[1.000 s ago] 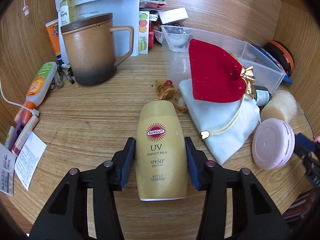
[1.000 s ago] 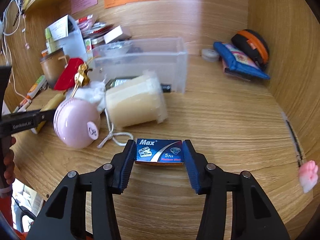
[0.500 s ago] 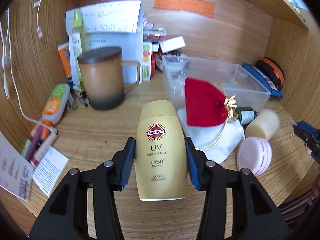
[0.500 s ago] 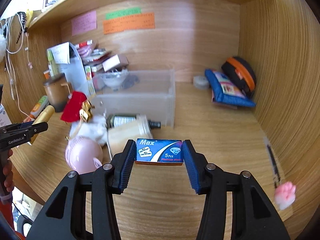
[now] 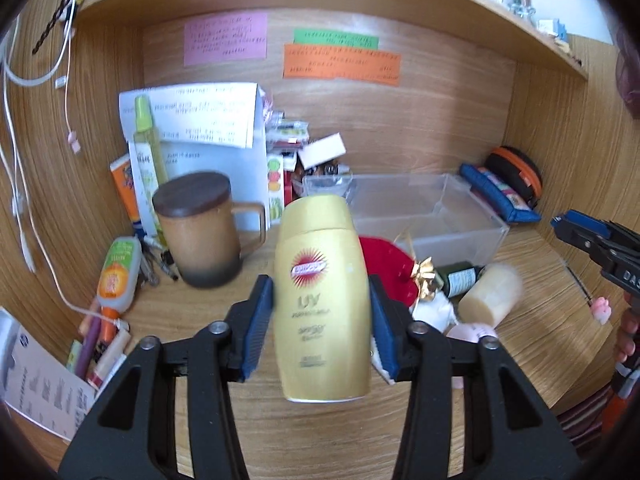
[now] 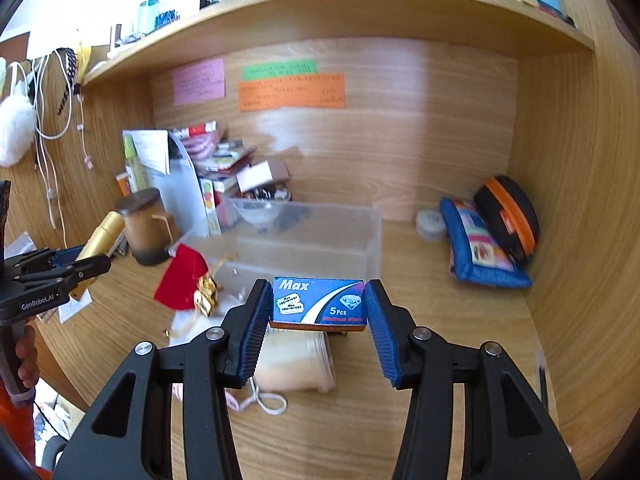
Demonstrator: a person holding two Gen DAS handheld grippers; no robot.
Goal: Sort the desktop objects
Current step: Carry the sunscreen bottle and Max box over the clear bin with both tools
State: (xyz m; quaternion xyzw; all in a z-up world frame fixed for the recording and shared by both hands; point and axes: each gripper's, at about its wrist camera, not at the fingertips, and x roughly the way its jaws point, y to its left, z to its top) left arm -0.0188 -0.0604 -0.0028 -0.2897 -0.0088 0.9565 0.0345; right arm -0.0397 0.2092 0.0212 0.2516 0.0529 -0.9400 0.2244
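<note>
My left gripper [image 5: 322, 322] is shut on a yellow sunscreen bottle [image 5: 322, 300] and holds it in the air above the desk. It also shows at the left of the right wrist view [image 6: 86, 258]. My right gripper [image 6: 318, 318] is shut on a small blue razor blade box [image 6: 318, 302], held above the desk. A clear plastic bin [image 5: 424, 216] stands at the back middle, also seen in the right wrist view [image 6: 308, 236]. A red pouch with a gold bow [image 6: 182, 282] and a cream cylinder [image 5: 486, 296] lie in front of the bin.
A brown lidded mug [image 5: 200, 228] stands left of the bin, with papers and a green spray bottle [image 5: 146, 148] behind. Tubes and pens [image 5: 116, 280] lie at far left. A blue pouch [image 6: 480, 246] and a black-orange case [image 6: 510, 216] rest at the right wall.
Both grippers rose from the desk with their objects, the sunscreen bottle and the blade box. The views now take in the back wall and upper shelf.
</note>
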